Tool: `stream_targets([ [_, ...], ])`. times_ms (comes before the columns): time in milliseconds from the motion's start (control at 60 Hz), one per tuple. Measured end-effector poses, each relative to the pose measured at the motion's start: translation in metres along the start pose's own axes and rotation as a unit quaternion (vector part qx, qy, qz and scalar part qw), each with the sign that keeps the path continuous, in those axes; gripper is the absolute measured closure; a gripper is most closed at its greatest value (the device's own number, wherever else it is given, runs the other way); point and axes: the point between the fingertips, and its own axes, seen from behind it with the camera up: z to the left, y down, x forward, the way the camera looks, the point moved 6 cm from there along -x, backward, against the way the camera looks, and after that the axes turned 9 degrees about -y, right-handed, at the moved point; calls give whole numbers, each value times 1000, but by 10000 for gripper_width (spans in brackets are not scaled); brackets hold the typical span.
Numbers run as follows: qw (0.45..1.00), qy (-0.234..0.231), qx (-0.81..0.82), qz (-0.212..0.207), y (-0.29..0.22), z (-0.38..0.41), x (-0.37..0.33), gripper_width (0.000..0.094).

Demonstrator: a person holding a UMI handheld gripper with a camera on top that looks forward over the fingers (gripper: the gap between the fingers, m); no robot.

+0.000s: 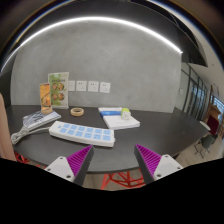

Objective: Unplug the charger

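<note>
**benchrat:** So, the gripper is spread wide with nothing in it, both purple pads facing an empty gap. It hangs back off the near edge of the dark round table, which I'd guess is just an approach pose, lined up before committing.

**plugpuller:** Where's the charger though?

**benchrat:** Honestly can't pick it out. Just ahead of the fingers lies a white power strip with blue-ish sockets, so that's my bet for where it's plugged, but I can't tell if anything sits in it. To its left there's a pale flat gadget, beyond it a tape roll, and over right a stack of books.

**plugpuller:** Wall outlets?

**benchrat:** A row of white plates on the wall behind, next to a poster. Well apart from the fingers, so the strip looks like the likelier target.
</note>
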Motion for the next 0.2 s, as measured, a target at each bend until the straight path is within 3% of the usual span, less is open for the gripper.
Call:
stream_targets([
  [200, 999, -40, 16, 11, 30, -59, -32, 108],
])
